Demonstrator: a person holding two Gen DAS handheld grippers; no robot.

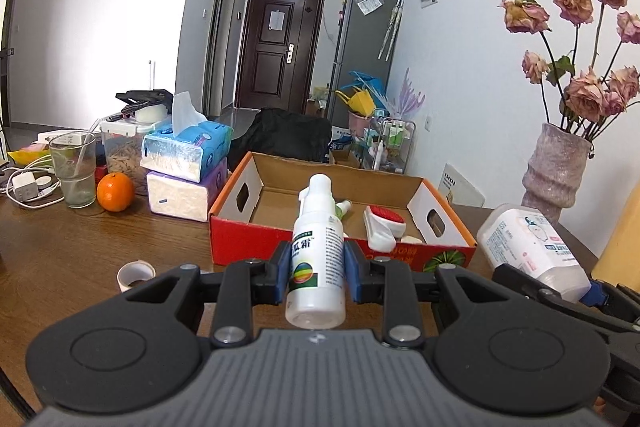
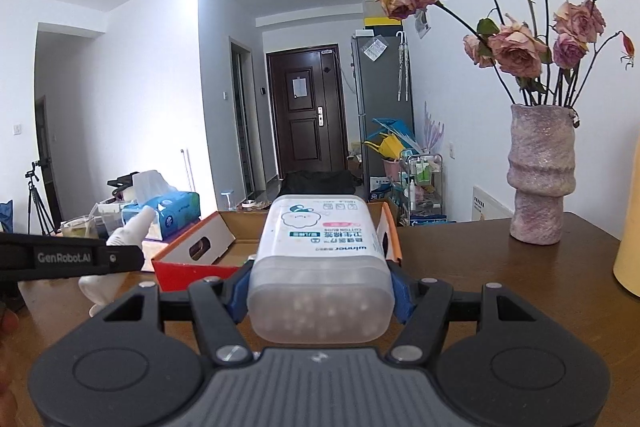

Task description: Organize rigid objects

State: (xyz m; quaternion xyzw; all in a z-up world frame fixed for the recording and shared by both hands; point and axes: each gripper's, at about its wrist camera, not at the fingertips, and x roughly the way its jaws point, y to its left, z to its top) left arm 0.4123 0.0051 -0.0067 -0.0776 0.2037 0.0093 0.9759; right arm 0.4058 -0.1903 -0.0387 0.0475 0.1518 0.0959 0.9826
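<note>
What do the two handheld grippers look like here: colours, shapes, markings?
Both match: a ribbed grey body, two round black discs, black linkage arms with silver bolts, blue finger pads. The left gripper shows no lettering in its own view; from the right gripper view its side reads "GenRobot.AI" in grey. No cables or sleeves show.

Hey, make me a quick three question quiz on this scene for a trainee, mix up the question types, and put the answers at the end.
1. True or false: the left gripper is shut on the white spray bottle.
2. Multiple choice: what does the right gripper hold? A) an orange, B) the cotton bud container, C) a tissue pack.
3. Short answer: where does the red and white brush lie?

Key
1. True; both blue pads press its sides.
2. B; the jaws clamp the translucent container from both sides.
3. Inside the open red cardboard box, toward its right end.
</note>
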